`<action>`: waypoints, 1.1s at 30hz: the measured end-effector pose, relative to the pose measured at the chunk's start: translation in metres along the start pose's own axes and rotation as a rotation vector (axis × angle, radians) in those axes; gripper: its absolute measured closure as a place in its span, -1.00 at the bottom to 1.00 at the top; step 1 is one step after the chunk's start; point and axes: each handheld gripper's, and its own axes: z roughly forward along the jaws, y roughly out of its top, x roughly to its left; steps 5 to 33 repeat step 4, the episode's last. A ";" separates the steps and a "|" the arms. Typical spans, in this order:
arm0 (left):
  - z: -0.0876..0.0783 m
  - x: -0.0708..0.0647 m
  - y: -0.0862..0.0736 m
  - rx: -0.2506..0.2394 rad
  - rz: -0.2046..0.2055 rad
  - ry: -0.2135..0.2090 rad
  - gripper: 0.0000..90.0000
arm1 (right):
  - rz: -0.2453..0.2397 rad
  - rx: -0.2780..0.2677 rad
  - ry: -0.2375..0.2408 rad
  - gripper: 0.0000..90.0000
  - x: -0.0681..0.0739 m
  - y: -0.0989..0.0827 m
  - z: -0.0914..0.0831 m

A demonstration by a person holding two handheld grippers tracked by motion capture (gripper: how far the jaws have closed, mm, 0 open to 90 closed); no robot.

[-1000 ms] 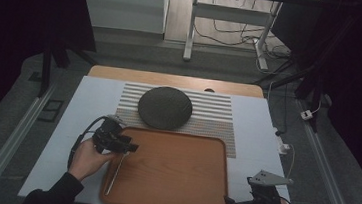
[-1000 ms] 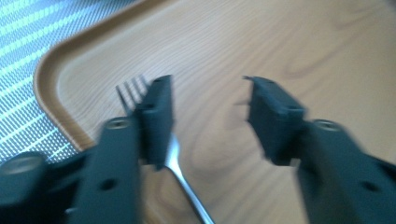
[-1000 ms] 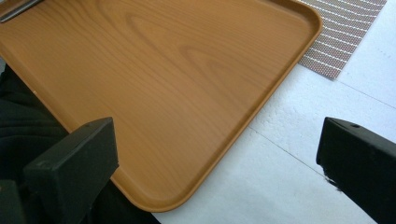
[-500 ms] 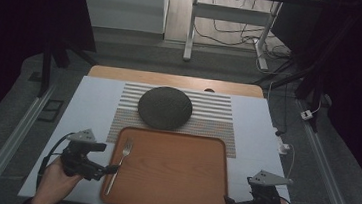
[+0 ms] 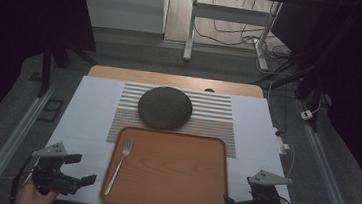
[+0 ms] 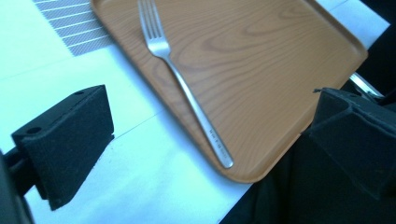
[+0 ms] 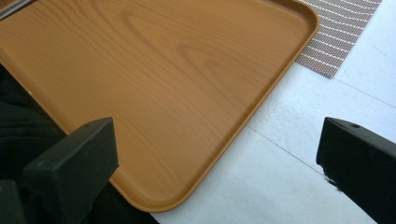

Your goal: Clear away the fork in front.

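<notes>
A silver fork lies lengthwise along the left side of the wooden tray, tines pointing away from me. My left gripper hovers off the tray's near left corner over the white table. Its jaws have just been opening and stand wide, with nothing between them. In the left gripper view the fork rests on the tray beyond the left gripper. My right gripper sits at the tray's near right corner, open and empty. In the right gripper view the right gripper frames the tray.
A dark round plate rests on a striped placemat just beyond the tray. The white table surface ends close to both grippers at the near edge. A corner of the placemat shows in the right gripper view.
The left gripper let go of the fork, which now lies on the tray, and drew back toward the near left corner with its jaws opened wide. The right gripper stayed still.
</notes>
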 end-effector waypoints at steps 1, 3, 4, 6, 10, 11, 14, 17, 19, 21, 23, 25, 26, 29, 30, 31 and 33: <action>0.000 0.001 0.000 0.002 -0.008 0.001 -1.00 | 0.000 -0.002 0.000 -1.00 0.000 0.000 0.000; 0.001 0.001 0.001 0.007 -0.014 -0.001 -1.00 | -0.002 0.002 0.000 -1.00 0.000 0.000 0.000; 0.002 0.001 0.002 0.010 -0.015 0.001 -1.00 | -0.004 0.004 -0.002 -1.00 0.000 0.000 0.000; 0.002 0.001 0.002 0.010 -0.015 0.001 -1.00 | -0.004 0.004 -0.002 -1.00 0.000 0.000 0.000; 0.002 0.001 0.002 0.010 -0.015 0.001 -1.00 | -0.004 0.004 -0.002 -1.00 0.000 0.000 0.000; 0.002 0.001 0.002 0.010 -0.015 0.001 -1.00 | -0.004 0.004 -0.002 -1.00 0.000 0.000 0.000; 0.002 0.001 0.002 0.010 -0.015 0.001 -1.00 | -0.004 0.004 -0.002 -1.00 0.000 0.000 0.000; 0.002 0.001 0.002 0.010 -0.015 0.001 -1.00 | -0.004 0.004 -0.002 -1.00 0.000 0.000 0.000; 0.002 0.001 0.002 0.010 -0.015 0.001 -1.00 | -0.004 0.004 -0.002 -1.00 0.000 0.000 0.000; 0.002 0.001 0.002 0.010 -0.015 0.001 -1.00 | -0.004 0.004 -0.002 -1.00 0.000 0.000 0.000; 0.002 0.001 0.002 0.010 -0.015 0.001 -1.00 | -0.004 0.004 -0.002 -1.00 0.000 0.000 0.000; 0.002 0.001 0.002 0.010 -0.015 0.001 -1.00 | -0.004 0.004 -0.002 -1.00 0.000 0.000 0.000; 0.002 0.001 0.002 0.010 -0.015 0.001 -1.00 | -0.004 0.004 -0.002 -1.00 0.000 0.000 0.000; 0.002 0.001 0.002 0.010 -0.015 0.001 -1.00 | -0.004 0.004 -0.002 -1.00 0.000 0.000 0.000; 0.002 0.001 0.002 0.010 -0.015 0.001 -1.00 | -0.004 0.004 -0.002 -1.00 0.000 0.000 0.000; 0.002 0.001 0.002 0.010 -0.015 0.001 -1.00 | -0.004 0.004 -0.002 -1.00 0.000 0.000 0.000; 0.002 0.001 0.002 0.010 -0.015 0.001 -1.00 | -0.004 0.004 -0.002 -1.00 0.000 0.000 0.000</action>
